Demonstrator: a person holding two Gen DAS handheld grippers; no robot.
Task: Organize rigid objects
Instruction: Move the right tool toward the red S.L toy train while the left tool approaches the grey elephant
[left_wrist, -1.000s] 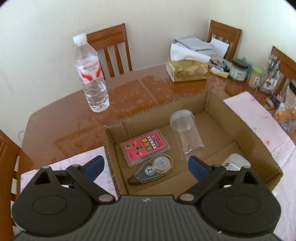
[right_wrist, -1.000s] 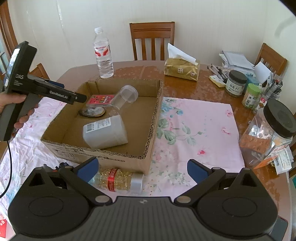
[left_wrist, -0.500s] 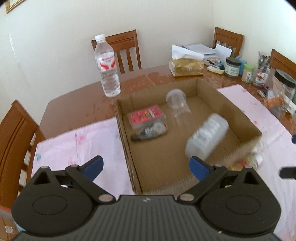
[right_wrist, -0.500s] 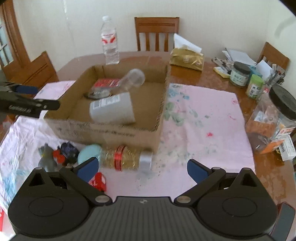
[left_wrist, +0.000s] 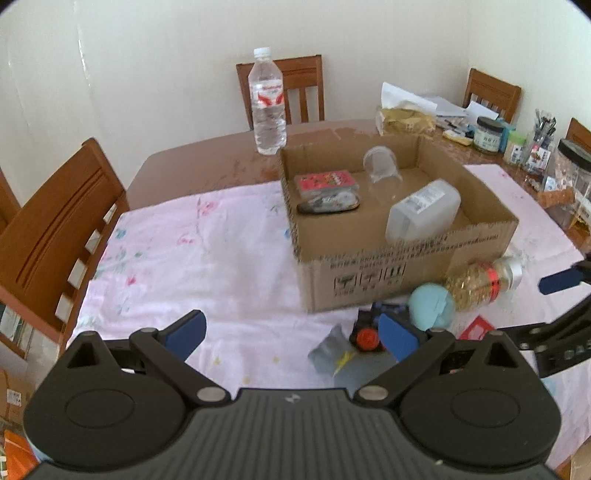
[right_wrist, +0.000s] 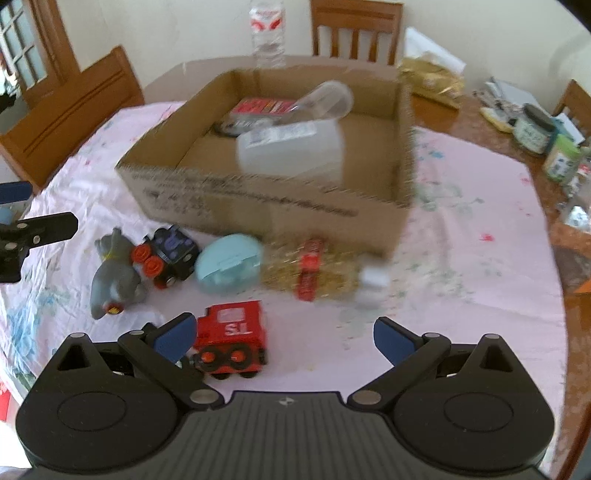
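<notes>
The box (right_wrist: 266, 206) sits on the table (left_wrist: 207, 173). A jug (right_wrist: 291, 147) lies in it. In front lie a bottle (right_wrist: 314, 273), an egg (right_wrist: 229, 267) and two toy trains (right_wrist: 168, 253).

Left gripper (left_wrist: 291, 332) wide open, empty; right gripper (right_wrist: 284, 334) apparently likewise.

Left gripper (left_wrist: 291, 330): black ribbed plastic body, two round black discs, triangular cut-outs, silver pivot screws, blue finger pads (left_wrist: 186, 331), small white lightning mark at centre. Right gripper (right_wrist: 284, 338): same black build, silver screws, blue pads (right_wrist: 173, 336).
</notes>
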